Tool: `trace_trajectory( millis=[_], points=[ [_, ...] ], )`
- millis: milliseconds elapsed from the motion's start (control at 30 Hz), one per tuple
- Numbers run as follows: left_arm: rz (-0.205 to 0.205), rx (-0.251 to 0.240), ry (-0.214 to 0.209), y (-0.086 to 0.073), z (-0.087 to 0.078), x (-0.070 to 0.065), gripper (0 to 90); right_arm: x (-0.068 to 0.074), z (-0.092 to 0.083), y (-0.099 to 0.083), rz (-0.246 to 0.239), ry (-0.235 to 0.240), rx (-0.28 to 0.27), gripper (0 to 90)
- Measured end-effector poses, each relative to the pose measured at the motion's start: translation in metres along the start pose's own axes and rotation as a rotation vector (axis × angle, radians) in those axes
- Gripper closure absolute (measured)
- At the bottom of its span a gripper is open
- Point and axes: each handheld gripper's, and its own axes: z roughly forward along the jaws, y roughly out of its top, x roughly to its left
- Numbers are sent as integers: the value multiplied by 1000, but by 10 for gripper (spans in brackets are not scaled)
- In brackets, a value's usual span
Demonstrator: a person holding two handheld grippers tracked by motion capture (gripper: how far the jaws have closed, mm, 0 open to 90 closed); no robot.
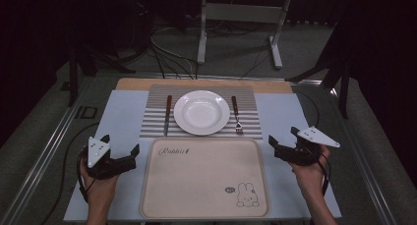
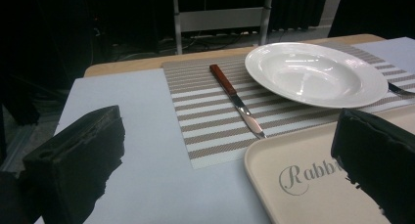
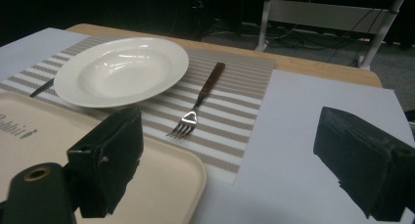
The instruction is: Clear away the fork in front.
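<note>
The left claw (image 1: 121, 150) is held low over the desk (image 1: 123, 118) just left of the tray (image 1: 204, 178), its jaws spread wide with nothing between them. In the left gripper view the two black jaws stand far apart, one over the pale desk sheet and the other over the tray's near corner (image 2: 274, 158), where the printed word "Rabbit" begins. The person's left hand (image 1: 98, 183) grips it from below, and a grey plate sits on top.

The right claw (image 1: 281, 139) hovers just right of the tray, jaws likewise well apart and empty. In the right gripper view one jaw hangs over the tray's corner (image 3: 181, 177) and the other over the bare desk sheet. The right hand (image 1: 311, 172) holds it, with a cable trailing down the wrist.

The beige tray lies between the two claws at the near edge of the desk, with a small rabbit drawing near its lower right corner. Beyond it lies a striped mat (image 1: 248, 107). A white plate (image 1: 201, 112) sits in the middle of the mat. A knife (image 1: 167, 115) with a red-brown handle lies on the mat left of the plate, blade toward the tray. A fork (image 1: 236, 116) with a matching handle lies to the plate's right, tines toward the tray. Neither utensil touches the plate in the high view.
</note>
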Motion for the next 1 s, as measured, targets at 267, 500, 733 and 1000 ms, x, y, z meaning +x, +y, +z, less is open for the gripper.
trace_trajectory(
  millis=[267,500,733,1000],
  points=[
    [-1,1,-1,0,1,-1,0,0,7,16,-22,-10,0,116],
    [0,3,-3,-1,2,-1,0,0,16,27,-32,-16,5,117],
    [0,3,0,-1,1,0,0,3,27,40,-40,-20,16,118],
    [-3,2,5,-1,1,1,0,4,45,51,-18,-21,38,118]
  ],
)
